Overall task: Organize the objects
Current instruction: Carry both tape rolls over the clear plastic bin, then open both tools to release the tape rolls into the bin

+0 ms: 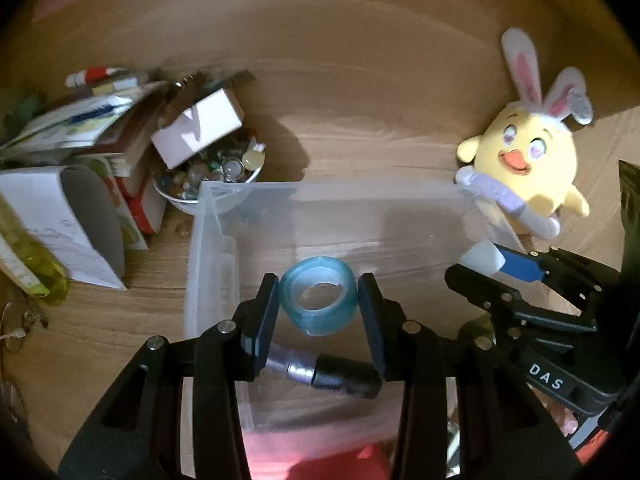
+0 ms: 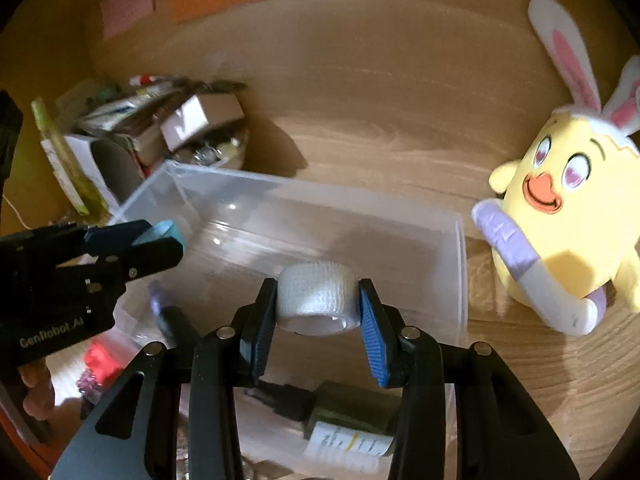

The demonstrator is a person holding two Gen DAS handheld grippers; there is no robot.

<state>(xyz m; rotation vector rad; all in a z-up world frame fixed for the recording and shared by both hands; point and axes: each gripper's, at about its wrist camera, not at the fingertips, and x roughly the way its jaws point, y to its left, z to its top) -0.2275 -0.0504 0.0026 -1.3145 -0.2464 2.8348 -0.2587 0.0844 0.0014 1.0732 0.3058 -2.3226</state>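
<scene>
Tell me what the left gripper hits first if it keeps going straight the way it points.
Probably the floor of the clear bin: the left gripper, clamped on the blue tape roll, points down into it. Depth is hard to judge.

Left wrist camera sitting behind left gripper (image 1: 318,304), looking steeply down along fingers into clear bin (image 1: 208,240), close above it. Right wrist camera doing same from behind right gripper (image 2: 318,304), slightly further right. Both views sharing bin, wooden tabletop (image 1: 360,112), yellow plush chick (image 1: 528,160), clutter pile at left (image 1: 120,140). Each view catching other gripper at frame edge.
</scene>
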